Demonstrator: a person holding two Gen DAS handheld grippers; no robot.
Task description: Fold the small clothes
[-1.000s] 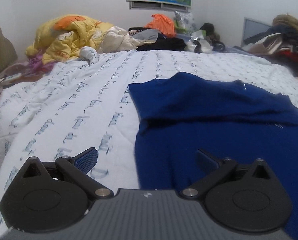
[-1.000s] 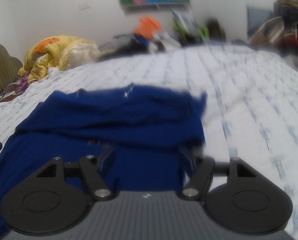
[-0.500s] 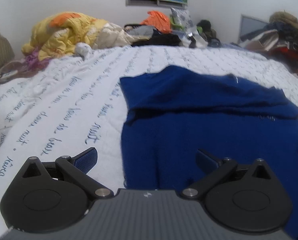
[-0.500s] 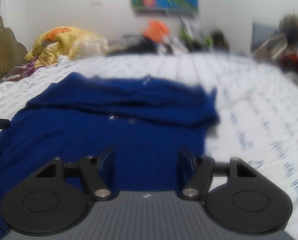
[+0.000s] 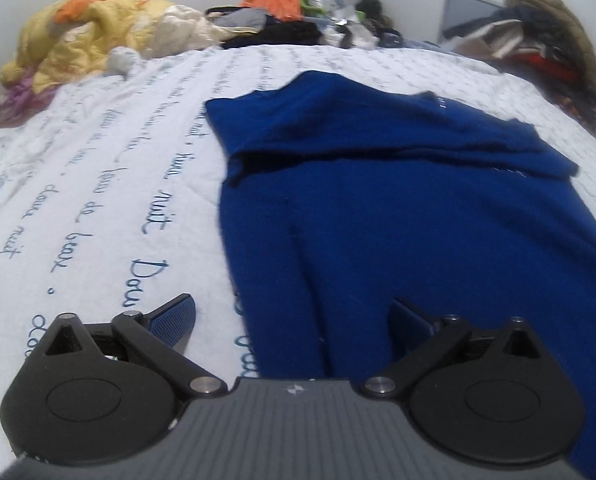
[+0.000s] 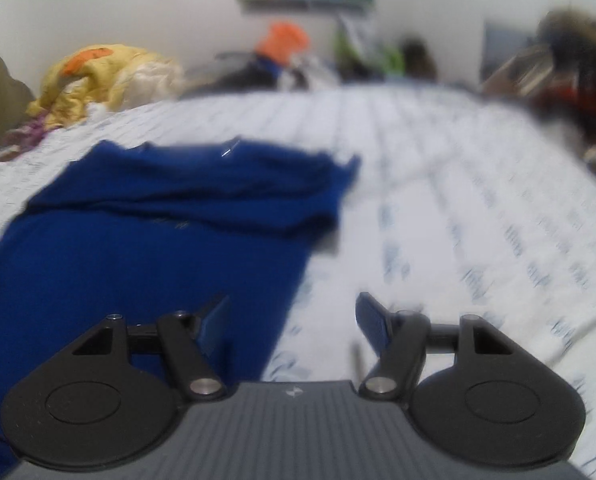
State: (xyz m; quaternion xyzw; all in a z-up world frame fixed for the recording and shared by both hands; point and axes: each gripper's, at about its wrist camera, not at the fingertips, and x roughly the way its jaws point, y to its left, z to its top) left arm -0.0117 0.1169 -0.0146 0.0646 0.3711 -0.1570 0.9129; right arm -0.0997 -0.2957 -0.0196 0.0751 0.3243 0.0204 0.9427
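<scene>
Blue garment [image 5: 398,216] flat on bed sheet [image 5: 97,184], far part folded over at 12 o'clock.
Left gripper [image 5: 293,320]: wide, just been narrowing slightly, empty, straddling near left hem.
Right gripper [image 6: 293,320]: part open, empty, over right hem.
Pinch both near corners evenly, single layer, before lifting toward 12.

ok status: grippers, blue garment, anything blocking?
Left gripper open, jaws just closing slightly, straddling blue garment left edge. Right gripper open over its right edge. Far end already folded. Nothing blocking.
</scene>
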